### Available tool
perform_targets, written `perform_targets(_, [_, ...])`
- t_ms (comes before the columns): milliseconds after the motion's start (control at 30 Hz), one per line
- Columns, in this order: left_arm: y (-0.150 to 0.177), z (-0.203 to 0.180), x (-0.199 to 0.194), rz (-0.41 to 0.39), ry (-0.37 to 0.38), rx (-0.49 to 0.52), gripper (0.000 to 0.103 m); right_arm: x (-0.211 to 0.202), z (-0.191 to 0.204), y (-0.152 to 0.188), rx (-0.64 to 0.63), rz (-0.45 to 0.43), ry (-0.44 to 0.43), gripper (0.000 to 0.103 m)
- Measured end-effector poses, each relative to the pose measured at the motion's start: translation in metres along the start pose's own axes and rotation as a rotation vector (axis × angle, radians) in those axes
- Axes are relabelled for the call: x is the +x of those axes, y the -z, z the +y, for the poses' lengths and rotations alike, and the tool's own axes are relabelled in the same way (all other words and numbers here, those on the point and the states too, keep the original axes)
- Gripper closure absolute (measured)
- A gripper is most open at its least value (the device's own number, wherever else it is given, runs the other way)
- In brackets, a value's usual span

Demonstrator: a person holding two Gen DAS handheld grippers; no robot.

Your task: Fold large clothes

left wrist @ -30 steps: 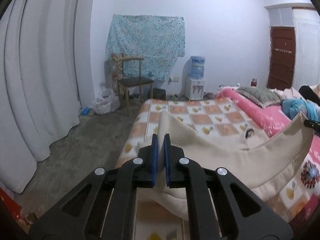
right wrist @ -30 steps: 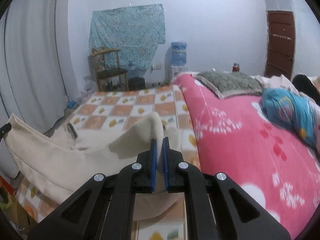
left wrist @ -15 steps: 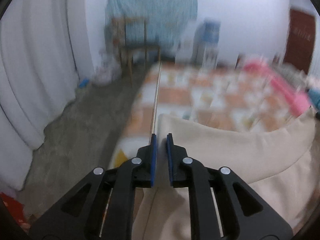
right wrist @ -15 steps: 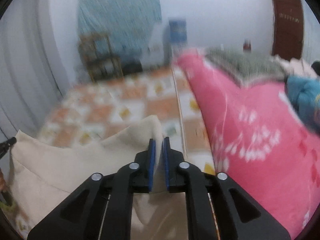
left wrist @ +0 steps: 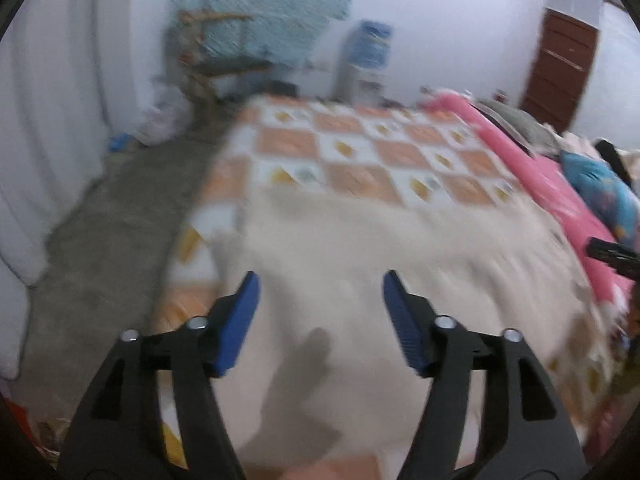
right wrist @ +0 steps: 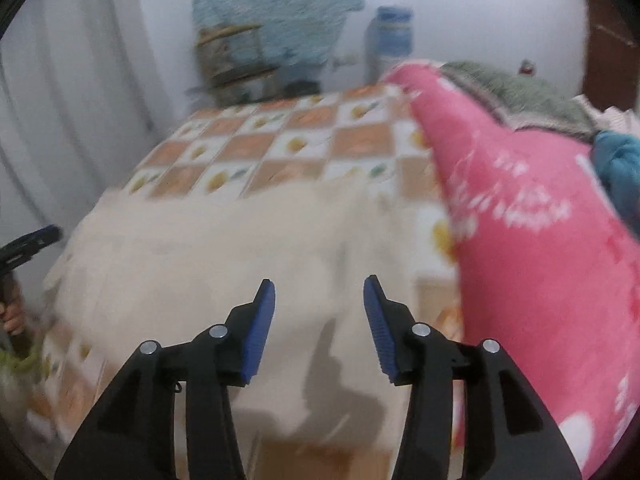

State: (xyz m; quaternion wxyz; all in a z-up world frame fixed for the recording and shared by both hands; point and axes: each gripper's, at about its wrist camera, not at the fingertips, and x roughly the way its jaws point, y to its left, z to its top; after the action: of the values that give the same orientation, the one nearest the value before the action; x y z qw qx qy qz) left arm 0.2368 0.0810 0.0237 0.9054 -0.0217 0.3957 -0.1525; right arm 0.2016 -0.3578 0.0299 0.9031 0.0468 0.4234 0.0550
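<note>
Both grippers just opened, cloth dropped.
Beige garment (left wrist: 360, 264) lies on the bed beneath left gripper (left wrist: 320, 300) and right gripper (right wrist: 319, 304), jaws spread, nothing pinched.

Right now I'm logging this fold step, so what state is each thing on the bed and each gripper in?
left gripper: open, fingers just spread, nothing between them.
right gripper: open, fingers just spread, nothing between them.
beige garment: released, lying on the bed, blurred.
checkered sheet: spread flat under the garment.
pink blanket: bunched beside the garment.
brown door: shut.
</note>
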Motion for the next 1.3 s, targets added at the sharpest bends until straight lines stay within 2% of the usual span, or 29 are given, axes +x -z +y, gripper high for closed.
perform_targets(67, [0.021, -0.003, 0.008, 0.054, -0.013, -0.006, 0.030, 0.008, -0.004, 0.023, 0.031, 0.064, -0.015, 0.046])
perform_targets(133, [0.042, 0.001, 0.022, 0.139, -0.095, -0.036, 0.030, 0.025, -0.015, 0.041, 0.076, 0.151, 0.057, 0.044])
perform_targets(200, [0.051, 0.008, 0.020, 0.143, -0.113, -0.091, 0.030, 0.021, -0.021, 0.048, 0.119, 0.151, 0.091, 0.044])
perform_targets(267, [0.052, 0.008, 0.000, 0.106, -0.118, -0.126, 0.028, 0.001, -0.021, 0.050, 0.154, 0.135, 0.134, 0.039])
perform_targets(333, [0.055, 0.004, -0.019, 0.064, -0.129, -0.135, 0.018, -0.016, -0.017, 0.053, 0.159, 0.109, 0.177, 0.034])
perform_targets(500, [0.063, -0.023, -0.056, 0.036, -0.136, -0.114, 0.012, -0.050, 0.007, 0.067, 0.156, 0.082, 0.178, 0.026])
perform_targets(600, [0.065, -0.046, -0.076, 0.036, -0.159, -0.094, 0.009, -0.072, 0.030, 0.073, 0.143, 0.058, 0.158, 0.021])
perform_targets(667, [0.070, -0.062, -0.091, 0.026, -0.146, -0.079, 0.008, -0.085, 0.048, 0.077, 0.122, 0.027, 0.139, 0.017])
perform_targets(867, [0.074, -0.093, -0.130, -0.068, -0.191, -0.061, 0.008, -0.120, 0.100, 0.082, -0.006, -0.097, 0.253, 0.007])
perform_targets(1000, [0.069, -0.111, -0.139, -0.091, -0.250, -0.036, 0.008, -0.139, 0.124, 0.080, -0.044, -0.222, 0.300, 0.007])
perform_targets(1067, [0.067, -0.118, -0.137, -0.089, -0.270, -0.016, 0.008, -0.140, 0.132, 0.079, -0.062, -0.252, 0.302, 0.007])
perform_targets(1200, [0.068, -0.132, -0.120, -0.037, -0.323, 0.049, 0.008, -0.128, 0.143, 0.077, -0.073, -0.217, 0.242, 0.007])
perform_targets(1300, [0.070, -0.134, -0.104, 0.012, -0.313, 0.039, 0.008, -0.114, 0.142, 0.075, -0.049, -0.166, 0.220, 0.007])
